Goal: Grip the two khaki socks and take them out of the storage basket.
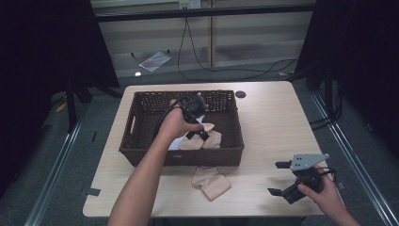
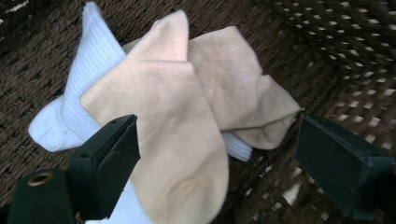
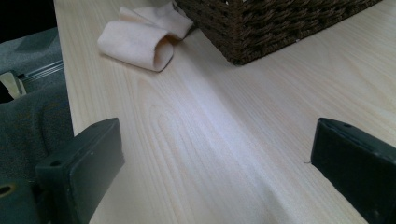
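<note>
Dark curtains hem a pale wooden table (image 1: 263, 136) with grey floor around it; from the high view a brown wicker basket (image 1: 141, 157) sits on the table's left half, and the left gripper (image 1: 201, 134) reaches down into it, over a small heap of beige socks (image 1: 209, 140) with a white sock (image 1: 175, 144) beside them; one more beige sock (image 1: 210, 182) lies folded on the table just in front of the basket; the right gripper (image 1: 278, 178) rests low at the near right corner, well apart from the basket.

Left gripper view: the jaws stand wide, nothing pinched; a beige sock (image 2: 177, 135) lies between them on the basket floor, across the white sock (image 2: 88, 70) and a second beige one (image 2: 233, 88).

Right gripper view: jaws spread wide and empty over bare wood; the folded sock (image 3: 137, 39) lies far ahead by the basket's (image 3: 261, 28) corner.

By my reading, this is sorting socks into the basket; three are in, one is left on the table, so the job looks mostly done.
</note>
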